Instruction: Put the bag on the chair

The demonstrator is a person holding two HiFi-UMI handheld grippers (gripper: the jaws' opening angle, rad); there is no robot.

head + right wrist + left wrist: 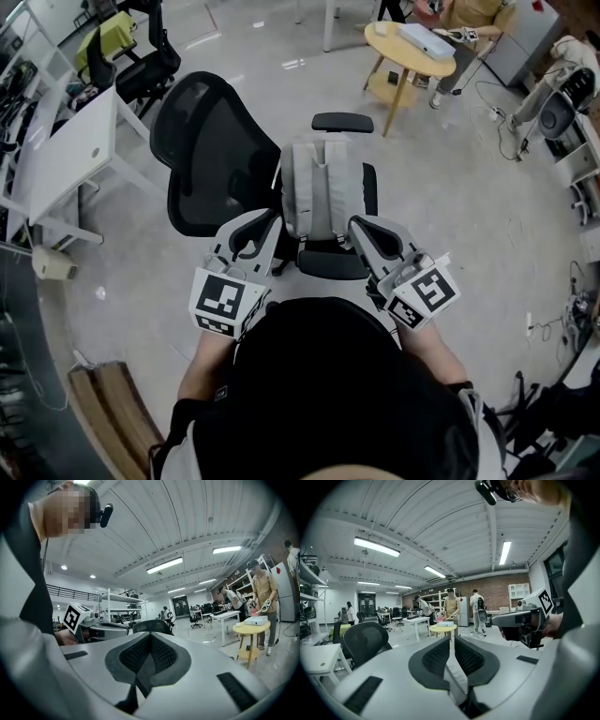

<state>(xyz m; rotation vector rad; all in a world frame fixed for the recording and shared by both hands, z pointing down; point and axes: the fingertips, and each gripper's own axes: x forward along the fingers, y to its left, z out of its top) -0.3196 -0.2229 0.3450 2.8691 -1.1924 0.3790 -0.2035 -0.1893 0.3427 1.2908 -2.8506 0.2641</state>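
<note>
Listener: Layout from the head view, left to right?

Describer: A white rectangular desk (66, 155) stands at the far left. Just to its right is a black mesh-backed office chair (211, 155), with its backrest on the left and its dark seat nearer the centre.

Listener: Grippers and bag?

Describer: The left gripper (261, 228) sits at the lower left corner of a light grey fabric backpack (323, 187). In the left gripper view, its two jaws are pressed together on a pale grey strap (454, 672) that runs up between the ribbed pads. The backpack stands upright over the chair seat, with its shoulder straps facing the person. I cannot tell whether its base bears on the cushion. The right gripper (364, 228) sits at the backpack's lower right corner, so the backpack is held between the two tools. In the right gripper view, its jaws are also closed, pinching a darker grey strap (145, 670).

Listener: Anything further right?

Describer: A round yellow wooden table (408, 52) stands far off to the right, well apart from the chair, with a flat white box on top.
</note>
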